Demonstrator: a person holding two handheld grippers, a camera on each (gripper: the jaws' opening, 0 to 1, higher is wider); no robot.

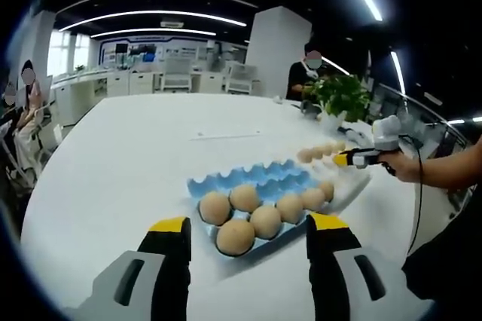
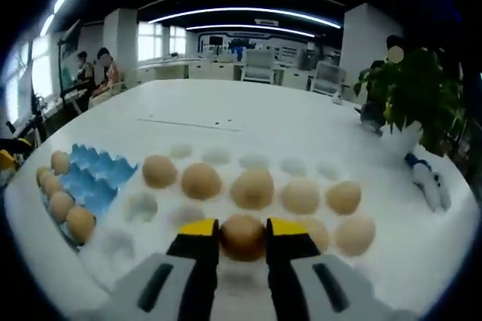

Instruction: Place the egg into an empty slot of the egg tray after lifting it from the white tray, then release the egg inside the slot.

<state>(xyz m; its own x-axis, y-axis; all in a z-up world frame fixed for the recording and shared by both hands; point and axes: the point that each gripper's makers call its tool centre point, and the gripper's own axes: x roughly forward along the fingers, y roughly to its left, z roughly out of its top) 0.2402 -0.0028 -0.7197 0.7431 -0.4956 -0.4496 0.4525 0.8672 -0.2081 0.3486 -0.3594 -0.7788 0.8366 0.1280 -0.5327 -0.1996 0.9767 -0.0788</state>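
your right gripper (image 2: 242,239) sits at 6 o'clock in the right gripper view, its yellow-tipped jaws closed against both sides of an egg (image 2: 242,236) that rests in the near row of the white tray (image 2: 226,157). more eggs lie in the row behind it, running from 10 o'clock across to 2 o'clock, and several hollows of this tray are bare. the blue egg tray (image 2: 90,178) lies at 9 o'clock, just beside the white one, with eggs along its near edge and open slots toward its far side. a potted plant (image 2: 410,99) stands at 2 o'clock.

your left gripper (image 1: 246,242) hangs over the table (image 1: 120,155) with its jaws spread wide and nothing between them. in the left gripper view the egg tray (image 1: 248,181) sits just past the jaw tips, with brown eggs in its near rows and blue slots free in the far row.

by my reading you are at the grasp, with the lift not yet made. next, raise the egg straight up out of its hollow, carry it toward 9 o'clock, lower it over a free blue slot clear of the eggs already there, and only then let the jaws part. keep the squeeze light, since the shell could crack or slip.
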